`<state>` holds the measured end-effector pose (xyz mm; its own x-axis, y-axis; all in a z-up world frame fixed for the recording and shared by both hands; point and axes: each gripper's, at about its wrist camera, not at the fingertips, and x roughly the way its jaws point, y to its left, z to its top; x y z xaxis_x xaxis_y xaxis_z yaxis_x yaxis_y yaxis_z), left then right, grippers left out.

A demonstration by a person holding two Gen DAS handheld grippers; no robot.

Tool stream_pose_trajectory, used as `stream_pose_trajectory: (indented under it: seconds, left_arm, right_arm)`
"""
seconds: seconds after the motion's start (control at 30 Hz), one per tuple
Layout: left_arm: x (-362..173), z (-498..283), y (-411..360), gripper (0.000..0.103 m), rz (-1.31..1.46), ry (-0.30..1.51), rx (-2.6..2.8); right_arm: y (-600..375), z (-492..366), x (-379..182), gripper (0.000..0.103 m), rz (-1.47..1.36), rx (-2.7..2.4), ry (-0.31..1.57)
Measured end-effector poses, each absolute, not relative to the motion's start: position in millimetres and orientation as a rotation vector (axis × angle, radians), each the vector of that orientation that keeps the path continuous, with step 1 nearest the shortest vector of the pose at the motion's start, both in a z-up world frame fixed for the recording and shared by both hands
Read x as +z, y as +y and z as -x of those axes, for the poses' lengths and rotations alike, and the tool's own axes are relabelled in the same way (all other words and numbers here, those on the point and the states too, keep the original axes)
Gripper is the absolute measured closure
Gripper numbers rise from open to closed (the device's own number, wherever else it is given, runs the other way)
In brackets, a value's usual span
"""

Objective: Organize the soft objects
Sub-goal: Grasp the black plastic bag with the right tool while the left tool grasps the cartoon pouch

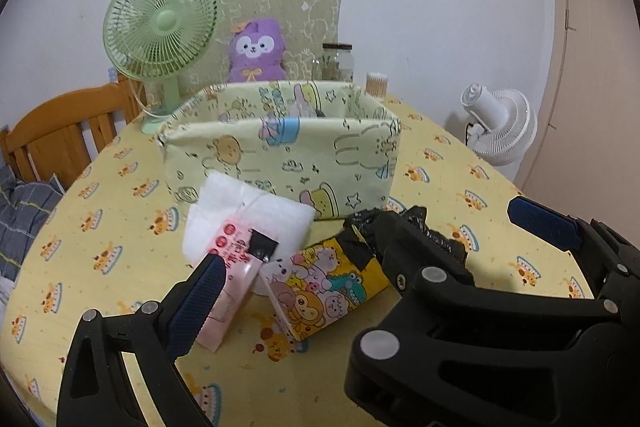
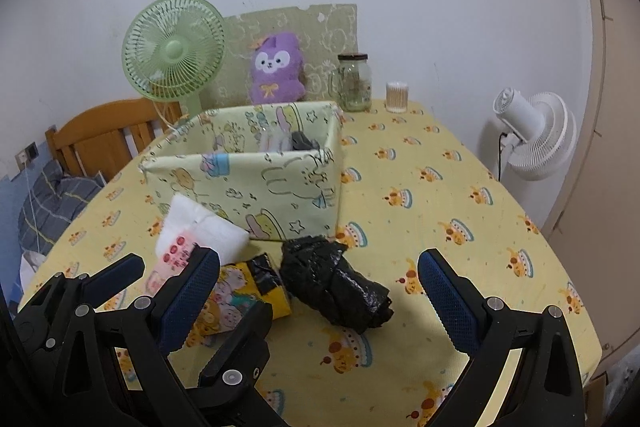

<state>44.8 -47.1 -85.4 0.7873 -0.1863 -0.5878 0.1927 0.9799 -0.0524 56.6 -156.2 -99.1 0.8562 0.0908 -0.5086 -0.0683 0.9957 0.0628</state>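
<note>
A pale green cartoon-print fabric box (image 1: 280, 155) (image 2: 248, 183) stands mid-table with a few items inside. In front of it lie a white padded pack (image 1: 260, 207), a pink pack (image 1: 234, 269), a yellow cartoon pouch (image 1: 332, 287) (image 2: 256, 287) and a crumpled black plastic bag (image 2: 336, 287) (image 1: 440, 237). My left gripper (image 1: 300, 247) is open, its fingers straddling the pink pack and the pouch. My right gripper (image 2: 318, 253) is open just above the black bag, holding nothing. A purple plush (image 1: 256, 51) sits behind the box.
Along the back stand a green desk fan (image 1: 160, 27), a glass jar (image 2: 354, 83) and a cotton swab tub (image 2: 397, 95). A wooden chair (image 1: 60, 131) is at the left. A white floor fan (image 2: 532, 135) stands past the table's right edge.
</note>
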Motion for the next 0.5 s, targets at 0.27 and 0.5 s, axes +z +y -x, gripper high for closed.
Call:
stream_pose_trajectory:
  seconds: [0.27,0.5]
  left_arm:
    - [-103.5,-56.9,-53.1,0.003,-0.015,0.689,-0.215]
    - [-110.7,-63.9,-60.0,0.004,-0.049,0.702,-0.192]
  right_arm:
    - [-163.8,-70.8,-119.6,0.003,-0.063,0.072,0.601]
    - [-167.2,-81.1,-131.1,0.008,-0.073,0.065,0.645]
